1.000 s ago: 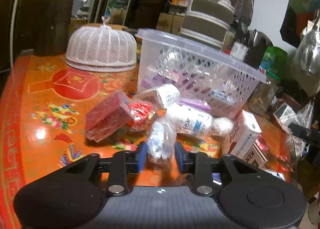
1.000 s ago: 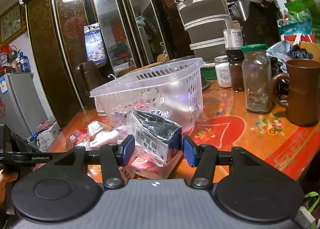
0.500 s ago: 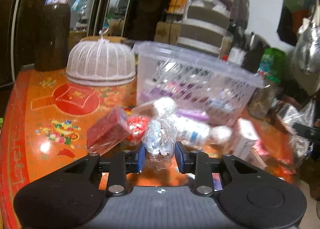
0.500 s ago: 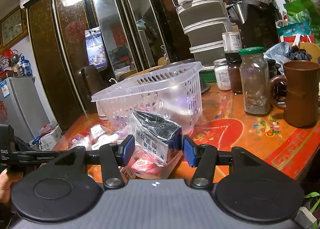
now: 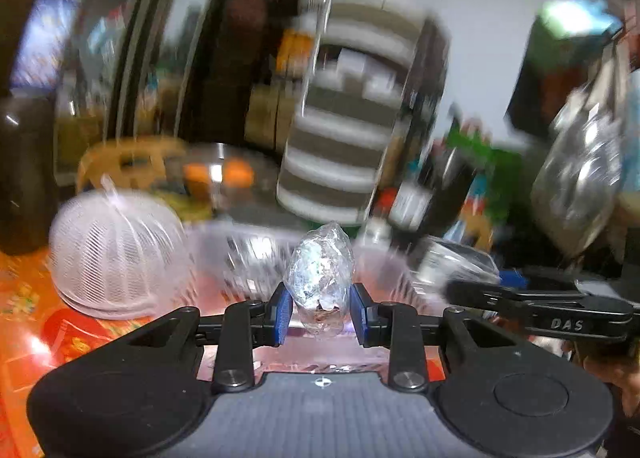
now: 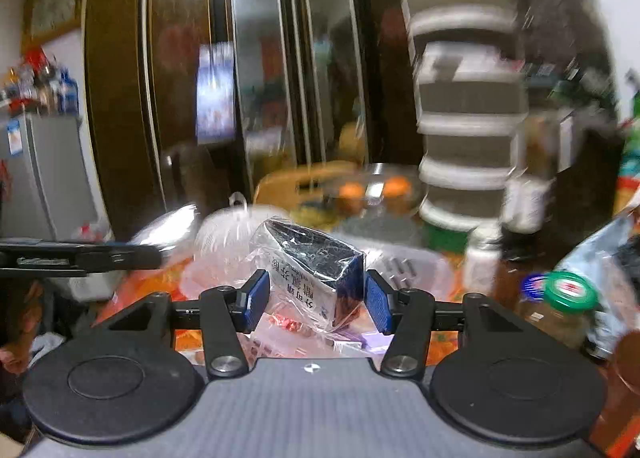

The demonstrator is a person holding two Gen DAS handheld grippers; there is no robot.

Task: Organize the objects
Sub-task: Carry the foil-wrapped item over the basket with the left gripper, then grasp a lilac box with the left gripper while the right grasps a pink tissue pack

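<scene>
My left gripper (image 5: 319, 312) is shut on a small clear plastic packet (image 5: 320, 282) and holds it above the open top of the clear plastic basket (image 5: 240, 248). My right gripper (image 6: 316, 300) is shut on a plastic-wrapped medicine box (image 6: 316, 270), white and dark blue with printed characters, also above the basket (image 6: 416, 270). The right gripper shows at the right of the left wrist view (image 5: 540, 308); the left gripper shows at the left of the right wrist view (image 6: 80, 256). Both views are blurred by motion.
A white mesh food cover (image 5: 116, 254) sits left of the basket on the orange table (image 5: 24, 298). A green-lidded jar (image 6: 560, 310) and a stack of grey and white containers (image 6: 468, 130) stand at the right and back.
Both grippers have risen from the table with their loads and now hang over the basket's open top. The pile of items on the table has dropped out of view.
</scene>
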